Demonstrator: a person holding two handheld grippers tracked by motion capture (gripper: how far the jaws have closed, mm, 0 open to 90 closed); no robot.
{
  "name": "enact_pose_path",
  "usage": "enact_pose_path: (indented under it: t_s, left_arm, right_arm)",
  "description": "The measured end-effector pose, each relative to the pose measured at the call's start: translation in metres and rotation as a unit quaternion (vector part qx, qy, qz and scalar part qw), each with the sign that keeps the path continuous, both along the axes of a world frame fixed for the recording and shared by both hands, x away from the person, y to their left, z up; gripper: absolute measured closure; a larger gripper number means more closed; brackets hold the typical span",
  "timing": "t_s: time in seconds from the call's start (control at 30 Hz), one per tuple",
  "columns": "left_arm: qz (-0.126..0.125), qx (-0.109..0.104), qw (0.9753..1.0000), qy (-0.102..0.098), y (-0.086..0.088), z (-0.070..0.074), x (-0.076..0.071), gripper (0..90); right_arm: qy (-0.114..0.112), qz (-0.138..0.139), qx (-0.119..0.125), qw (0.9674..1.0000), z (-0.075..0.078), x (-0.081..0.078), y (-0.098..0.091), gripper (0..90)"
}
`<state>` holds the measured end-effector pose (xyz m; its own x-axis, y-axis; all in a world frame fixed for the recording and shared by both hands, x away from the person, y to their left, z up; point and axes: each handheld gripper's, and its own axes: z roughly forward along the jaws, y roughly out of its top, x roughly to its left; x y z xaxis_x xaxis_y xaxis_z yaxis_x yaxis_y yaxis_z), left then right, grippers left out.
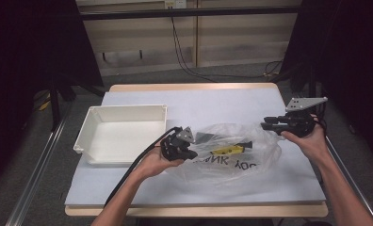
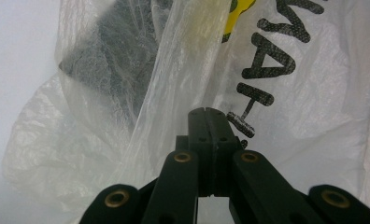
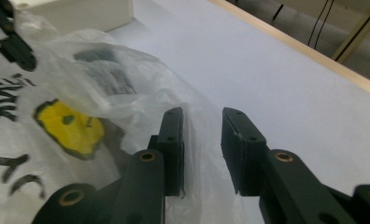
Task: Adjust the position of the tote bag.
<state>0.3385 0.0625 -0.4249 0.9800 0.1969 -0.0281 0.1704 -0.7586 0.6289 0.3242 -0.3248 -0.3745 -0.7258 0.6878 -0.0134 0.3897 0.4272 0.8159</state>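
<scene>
The pale grey tabletop [image 1: 269,179] carries a clear, crinkly plastic bag [image 1: 231,157] with black lettering, lying between both sets of jaws. The left gripper [image 2: 206,114] is clamped on a fold of its film; the right gripper [image 3: 202,140] stands apart around the opposite edge. Light, floppy, slippery stuff — best pinched at the rim, I'd say.

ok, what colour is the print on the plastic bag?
Black lettering plus a yellow smiley face on the plastic bag; clearest in the right gripper view.
</scene>
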Motion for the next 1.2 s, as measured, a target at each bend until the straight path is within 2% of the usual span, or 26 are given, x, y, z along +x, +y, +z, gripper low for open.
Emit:
enact_pose_path:
  t_s: [0.07, 0.2, 0.27, 0.33, 0.47, 0.53, 0.6, 0.67, 0.77, 0.83, 0.87, 0.97, 1.07, 1.13, 1.2]
  left_arm:
    - [0.005, 0.006, 1.0, -0.002, 0.0, -0.001, 0.0, 90.0]
    - [0.012, 0.005, 0.9999, 0.0, -0.001, -0.003, 0.003, 90.0]
    - [0.011, 0.001, 0.9999, 0.005, -0.001, -0.003, 0.005, 90.0]
    - [0.011, -0.002, 0.9999, 0.005, -0.001, -0.002, 0.007, 90.0]
    - [0.015, -0.004, 0.9999, 0.002, 0.0, 0.0, 0.007, 90.0]
    - [0.016, -0.005, 0.9998, 0.001, 0.0, 0.001, 0.006, 90.0]
    - [0.015, 0.004, 0.9999, -0.004, -0.001, 0.001, 0.006, 90.0]
    - [0.02, 0.013, 0.9997, -0.011, -0.003, -0.002, 0.005, 90.0]
    - [0.025, 0.02, 0.9994, -0.016, -0.004, -0.004, 0.006, 90.0]
    - [0.027, 0.033, 0.9988, -0.024, -0.005, -0.006, 0.008, 90.0]
    - [0.029, 0.035, 0.9988, -0.02, -0.005, -0.007, 0.008, 90.0]
    - [0.027, 0.036, 0.9988, -0.018, -0.005, -0.011, 0.008, 90.0]
    - [0.026, 0.047, 0.9983, -0.023, -0.006, -0.014, 0.008, 90.0]
    - [0.025, 0.056, 0.9977, -0.028, -0.007, -0.015, 0.008, 90.0]
    - [0.032, 0.054, 0.9975, -0.033, -0.007, -0.014, 0.008, 90.0]
  right_arm:
    - [-0.002, 0.001, -0.001, 1.0, 0.008, -0.007, 0.003, 60.7]
    - [-0.026, 0.001, 0.007, 0.9996, 0.02, -0.019, 0.007, 56.7]
    - [-0.037, 0.011, 0.012, 0.9992, 0.026, -0.026, 0.012, 56.9]
    - [-0.04, 0.03, 0.017, 0.9986, 0.031, -0.033, 0.02, 64.3]
    - [-0.042, 0.062, 0.002, 0.9972, 0.034, -0.043, 0.037, 77.8]
    - [-0.03, 0.08, -0.011, 0.9963, 0.028, -0.044, 0.046, 83.0]
    - [-0.014, 0.094, -0.03, 0.995, 0.018, -0.044, 0.052, 88.4]
    - [0.005, 0.103, -0.045, 0.9936, 0.006, -0.041, 0.055, 90.0]
    - [0.035, 0.102, -0.079, 0.9911, -0.015, -0.035, 0.054, 90.0]
    - [0.054, 0.095, -0.1, 0.989, -0.028, -0.033, 0.053, 90.0]
    - [0.056, 0.092, -0.115, 0.9875, -0.033, -0.031, 0.052, 90.0]
    - [0.07, 0.081, -0.136, 0.9849, -0.046, -0.026, 0.045, 90.0]
    - [0.075, 0.059, -0.149, 0.9842, -0.053, -0.021, 0.039, 90.0]
    - [0.07, 0.051, -0.147, 0.9853, -0.052, -0.017, 0.037, 90.0]
    - [0.063, 0.04, -0.149, 0.9861, -0.051, -0.013, 0.035, 90.0]
